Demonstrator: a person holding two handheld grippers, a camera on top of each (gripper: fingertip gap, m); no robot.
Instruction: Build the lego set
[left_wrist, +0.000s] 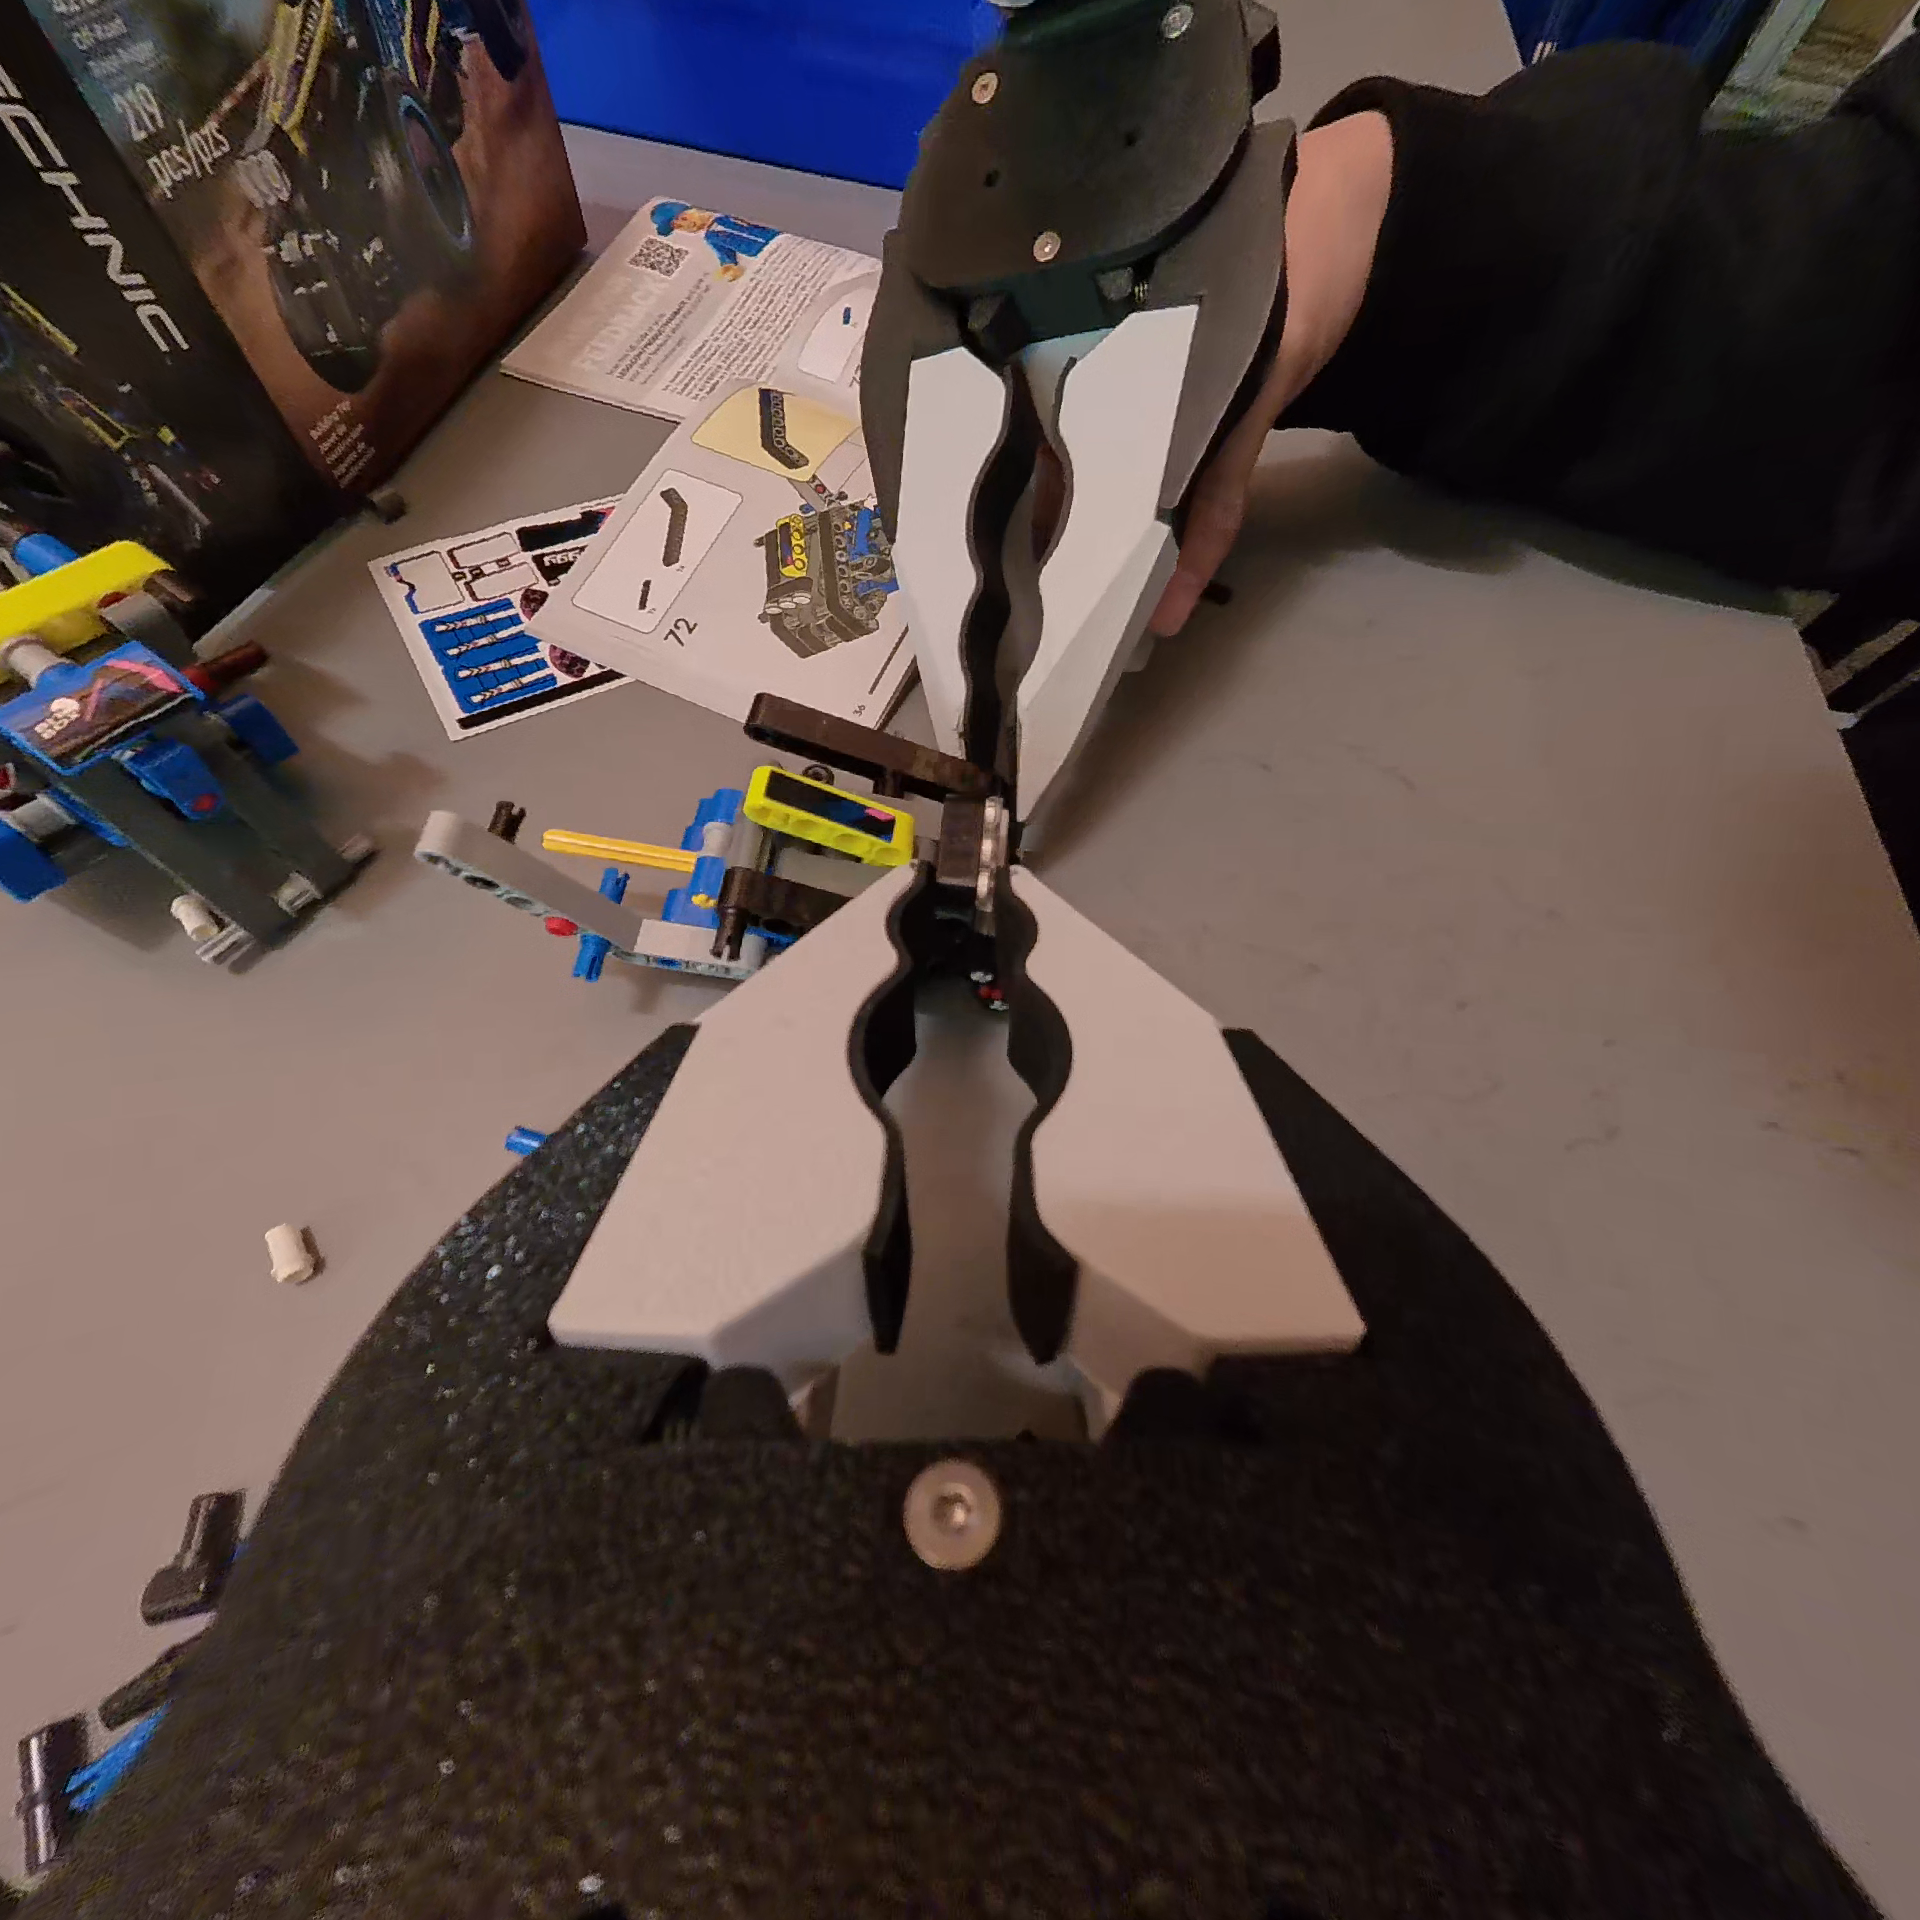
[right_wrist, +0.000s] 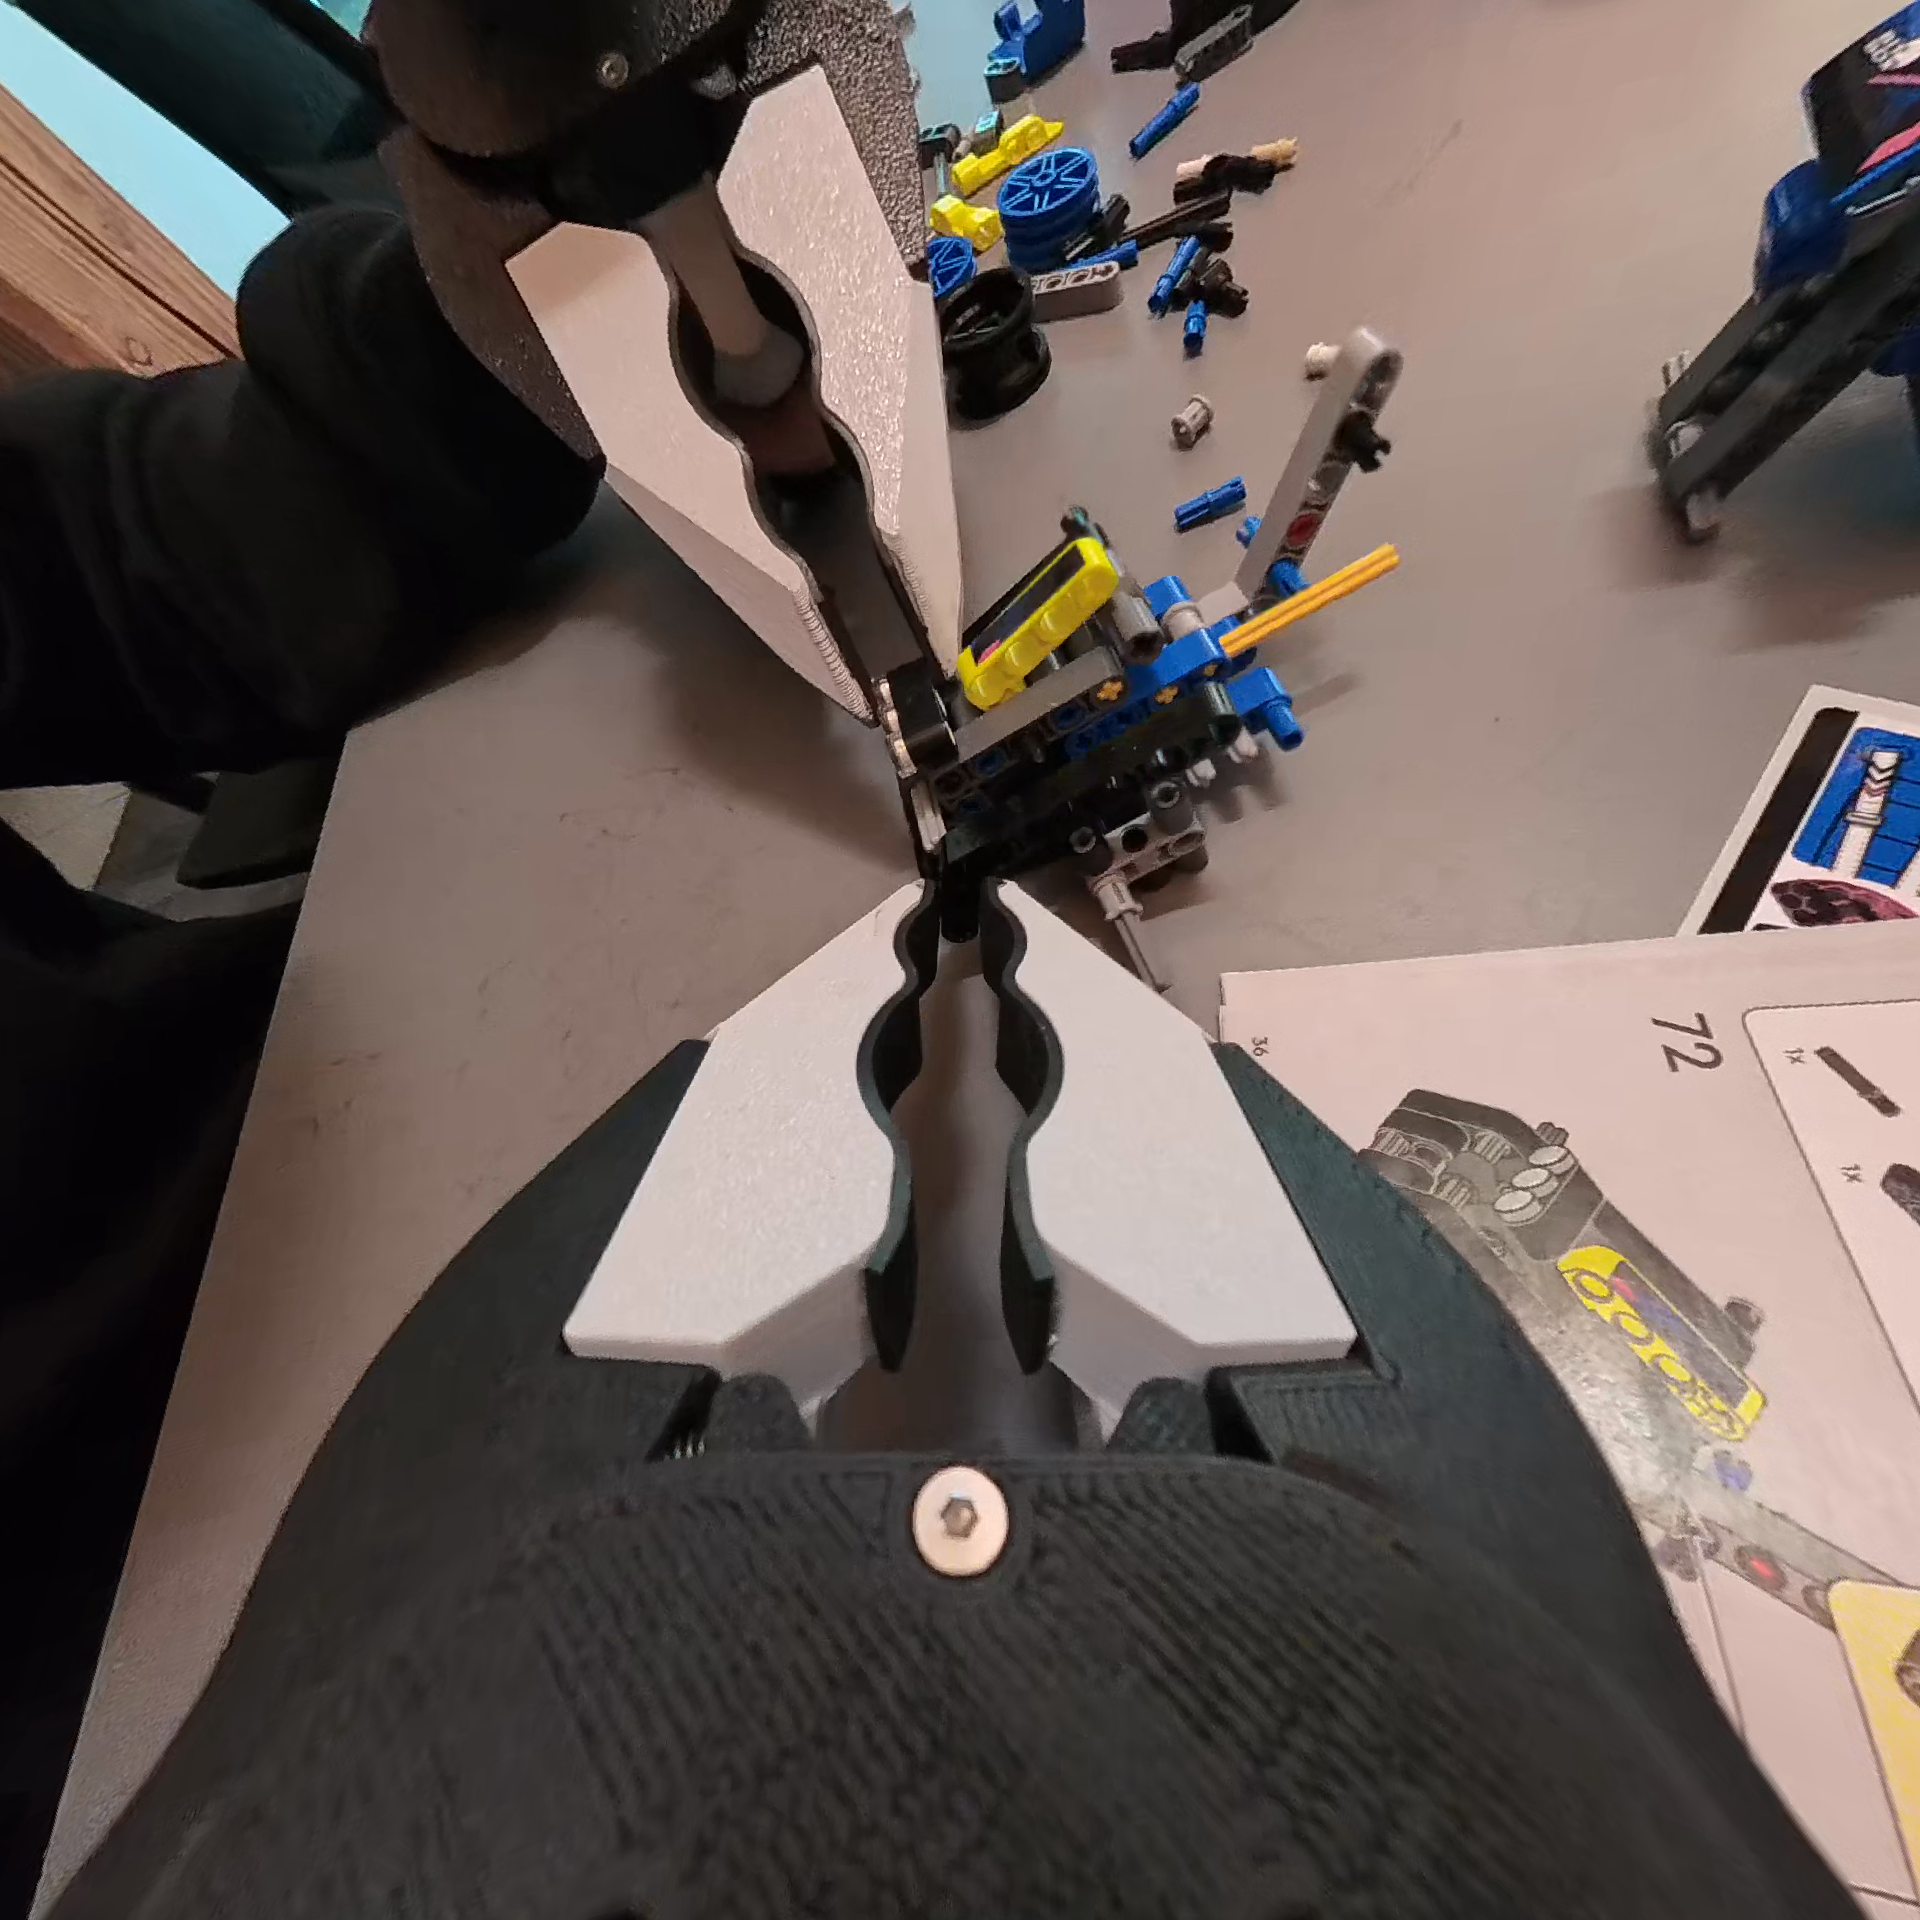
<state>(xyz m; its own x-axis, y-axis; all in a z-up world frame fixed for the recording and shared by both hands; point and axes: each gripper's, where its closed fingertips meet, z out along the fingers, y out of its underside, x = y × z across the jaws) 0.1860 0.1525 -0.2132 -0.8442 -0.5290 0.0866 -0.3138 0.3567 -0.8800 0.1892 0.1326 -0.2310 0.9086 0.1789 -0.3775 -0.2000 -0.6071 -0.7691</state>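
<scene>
The brick model (right_wrist: 1091, 717) sits on the grey table (left_wrist: 1455, 935), just beside the open booklet (right_wrist: 1558, 1143). The left gripper (left_wrist: 961, 883) is clamped on the model's black end block, and the right gripper (right_wrist: 961, 914) is pinched on a black beam (left_wrist: 862, 743) at that same end. With both grips crowded on 1 corner, a twist could pop pins loose, and the long grey arm (left_wrist: 540, 894) could snag.

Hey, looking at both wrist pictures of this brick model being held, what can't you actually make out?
- Left wrist view: the black beam end vanishes between the right tool tips.
- Right wrist view: the model's gripped face is hidden by the left tool.
- Right wrist view: far loose parts are too small.
</scene>
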